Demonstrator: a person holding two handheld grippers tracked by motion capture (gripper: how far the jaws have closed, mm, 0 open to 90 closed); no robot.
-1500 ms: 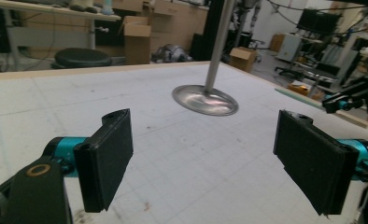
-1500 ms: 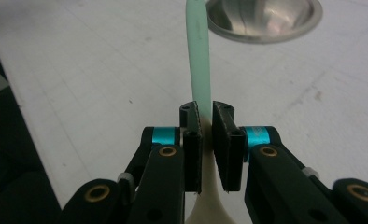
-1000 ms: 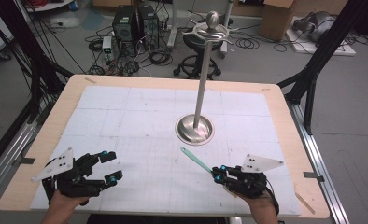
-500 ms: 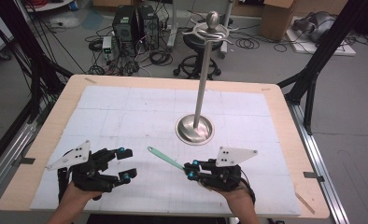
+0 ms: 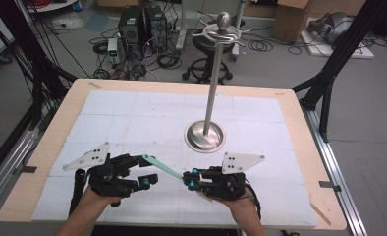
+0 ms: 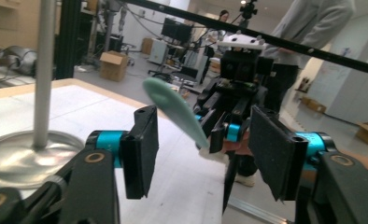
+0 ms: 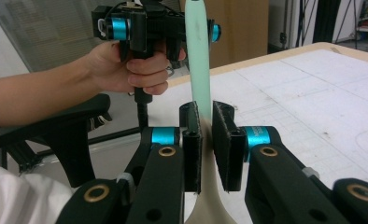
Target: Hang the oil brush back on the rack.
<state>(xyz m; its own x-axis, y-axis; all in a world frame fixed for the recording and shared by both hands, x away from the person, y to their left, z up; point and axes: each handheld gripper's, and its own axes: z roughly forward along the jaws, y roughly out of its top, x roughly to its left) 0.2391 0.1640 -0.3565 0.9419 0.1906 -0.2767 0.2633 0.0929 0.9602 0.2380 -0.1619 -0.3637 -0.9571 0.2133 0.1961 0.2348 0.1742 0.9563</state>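
A long mint-green utensil (image 5: 163,167) with a cream end is pinched between the pads of my right gripper (image 5: 189,179), which is shut on it. In the right gripper view the green handle (image 7: 198,70) rises from my right gripper (image 7: 206,140) towards the left gripper (image 7: 168,28). My left gripper (image 5: 150,171) faces it from the left, and its jaws have just been closing. The utensil's tip (image 6: 173,109) lies between the left gripper's (image 6: 208,154) jaws without touching either pad. A tall metal stand (image 5: 211,93) with a round base (image 5: 205,136) rises behind both grippers.
The white gridded mat (image 5: 132,113) covers the wooden table (image 5: 294,123). The stand carries curved hooks at its top (image 5: 222,30). Black frame posts flank the table; cables, computers and boxes lie on the floor beyond. A person (image 6: 308,42) stands far off.
Both grippers have come towards each other at the table's front. The utensil's tip now sits between the left gripper's jaws, which have narrowed. The right gripper's hold is unchanged.
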